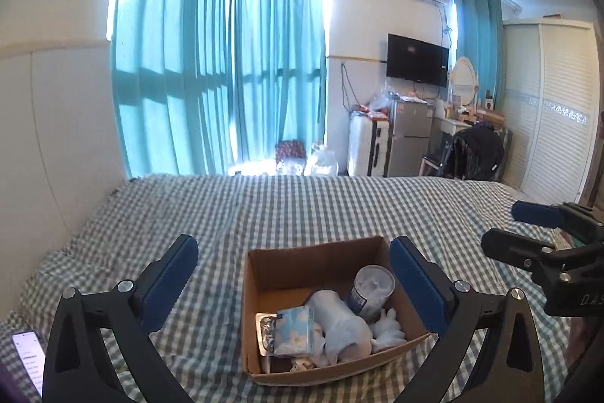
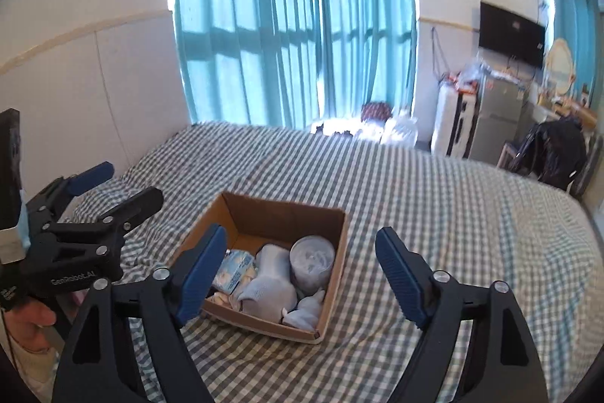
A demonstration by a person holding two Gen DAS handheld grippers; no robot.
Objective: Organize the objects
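- While both grippers hung above the checked bedspread (image 1: 302, 206), a cardboard box (image 1: 264, 289) sat open-topped on the bed, near its front edge, flaps absent or folded from sight.
- Left gripper (image 1: 294, 274): jaws spread wide, nothing between the blue pads; in its own view the box lay framed between the two fingers, low and centre.
- Right gripper (image 2: 302, 263): jaws likewise wide and empty; its left finger overlapped the box's near-left corner in its own view, touching or not could not be told.
- Box stood skewed to the bed's check lines, one corner pointing toward the right wrist camera; its sides looked nearly equal, so no clear long axis.
- Contents, crowded toward the near wall: a cylindrical tub (image 1: 372, 291) with a clear lid, tilted, lid end leaning up toward the far-right corner; a pale rolled cloth (image 1: 339, 323) lying with its long axis running near-to-far; a light-blue cloud-print packet (image 1: 294, 329) on the left; a foil blister strip (image 1: 266, 331) against the left wall; a small white soft item (image 1: 389, 327) at the near-right.
- A lit phone (image 1: 28, 357) lay on the bedspread at far left.
- Teal curtains (image 1: 226, 63) hung behind the bed.
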